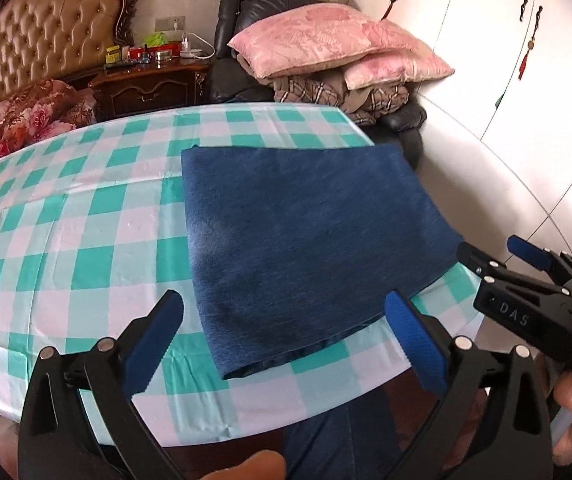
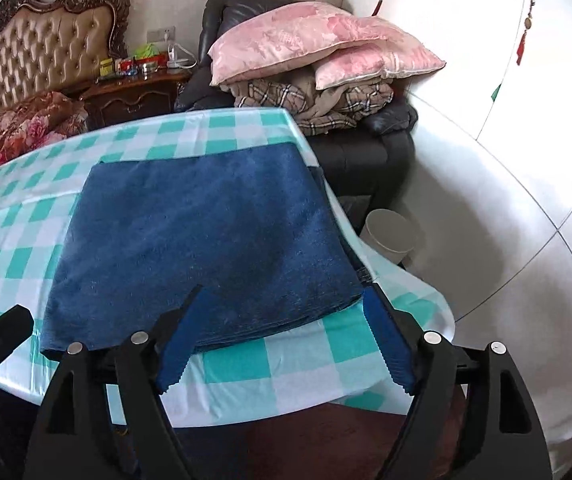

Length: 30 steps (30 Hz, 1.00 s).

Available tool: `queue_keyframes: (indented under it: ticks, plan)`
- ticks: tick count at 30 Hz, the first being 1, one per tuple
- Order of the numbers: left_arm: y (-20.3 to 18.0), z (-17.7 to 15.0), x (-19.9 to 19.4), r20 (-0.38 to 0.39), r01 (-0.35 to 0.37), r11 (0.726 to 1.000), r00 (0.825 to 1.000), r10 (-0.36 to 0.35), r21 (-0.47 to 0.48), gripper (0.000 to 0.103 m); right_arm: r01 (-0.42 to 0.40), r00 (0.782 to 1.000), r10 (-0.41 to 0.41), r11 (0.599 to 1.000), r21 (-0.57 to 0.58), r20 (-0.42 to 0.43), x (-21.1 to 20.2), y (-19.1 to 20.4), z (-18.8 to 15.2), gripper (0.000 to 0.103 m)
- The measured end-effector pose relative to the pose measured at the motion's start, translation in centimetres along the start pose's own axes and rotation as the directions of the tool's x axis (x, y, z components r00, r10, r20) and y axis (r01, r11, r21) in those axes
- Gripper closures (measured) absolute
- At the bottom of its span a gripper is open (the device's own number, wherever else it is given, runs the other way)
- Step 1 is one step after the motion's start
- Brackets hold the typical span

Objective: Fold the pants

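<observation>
We see the pants (image 1: 302,232) lying folded into a flat blue rectangle on the checked bench (image 1: 78,240), near its right edge, where one corner reaches the brink. Both jaws stand apart and empty: the left hand-held gripper (image 1: 284,344) and the right hand-held gripper (image 2: 282,344) hang just off the near hem, we judge to leave the fold undisturbed. Bare cloth lies leftward; an armchair (image 2: 366,152) crowds the far right.

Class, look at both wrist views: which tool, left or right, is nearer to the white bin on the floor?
Right. The right tool hangs open at the folded pants' near right corner, the side where the white bin stands; the left tool hangs open further left, at the pants' near edge.
</observation>
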<state>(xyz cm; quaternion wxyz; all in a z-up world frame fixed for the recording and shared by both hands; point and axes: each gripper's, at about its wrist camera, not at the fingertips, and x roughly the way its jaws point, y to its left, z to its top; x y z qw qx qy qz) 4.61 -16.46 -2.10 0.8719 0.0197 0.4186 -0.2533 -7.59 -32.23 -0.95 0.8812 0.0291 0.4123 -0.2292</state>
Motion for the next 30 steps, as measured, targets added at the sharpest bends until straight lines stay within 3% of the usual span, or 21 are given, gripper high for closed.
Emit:
queue_keyframes:
  ticks: [7, 23, 26, 30]
  plan:
    - [-1.0, 0.4, -0.7, 0.021, -0.031, 0.999, 0.999, 0.031, 0.025, 0.002, -0.003, 1.0, 0.003, 1.0, 0.01, 0.003, -0.3, -0.3, 0.2, 0.027]
    - [-2.3, 0.4, -0.1, 0.022, 0.0, 0.999, 1.0, 0.0, 0.039, 0.002, -0.006, 1.0, 0.006, 1.0, 0.027, -0.015, 0.3, -0.8, -0.3, 0.027]
    - [-1.6, 0.6, -0.1, 0.011, 0.074, 0.997, 0.997, -0.074, 0.017, 0.002, -0.01, 1.0, 0.011, 0.999, 0.047, -0.021, 0.6, -1.1, -0.2, 0.027]
    - [2.1, -0.2, -1.8, 0.056, 0.031, 0.999, 0.998, -0.03, -0.014, 0.002, -0.049, 0.998, 0.051, 0.995, 0.085, -0.022, 1.4, -1.5, -0.1, 0.022]
